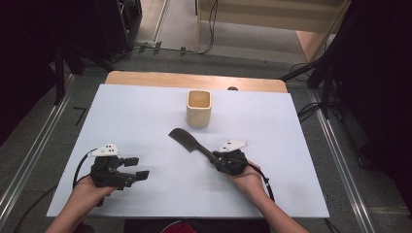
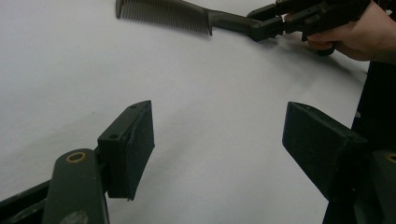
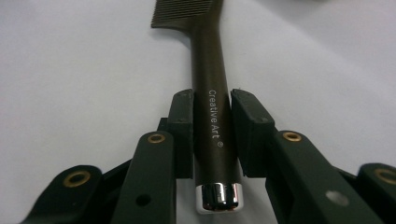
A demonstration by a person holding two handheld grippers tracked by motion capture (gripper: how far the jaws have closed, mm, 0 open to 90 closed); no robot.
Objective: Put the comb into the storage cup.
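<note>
Right tongs (image 3: pixel 211 135) are clamped snug on the handle of the dark comb (image 1: pixel 187 141), which lies flat on the white bench (image 1: pixel 145 116) just in front of the tan cup (image 1: pixel 199 108). Left tongs (image 2: pixel 219 140) sit wide open with nothing between them, well off to the side.

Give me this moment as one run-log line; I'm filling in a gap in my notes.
right gripper: shut on comb handle | comb: flat on table | left gripper: open, empty | cup: upright, beyond comb

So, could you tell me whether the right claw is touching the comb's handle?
Touching. In the right gripper view the right claw has both pads pressed against the sides of the comb handle, with no gap.
</note>
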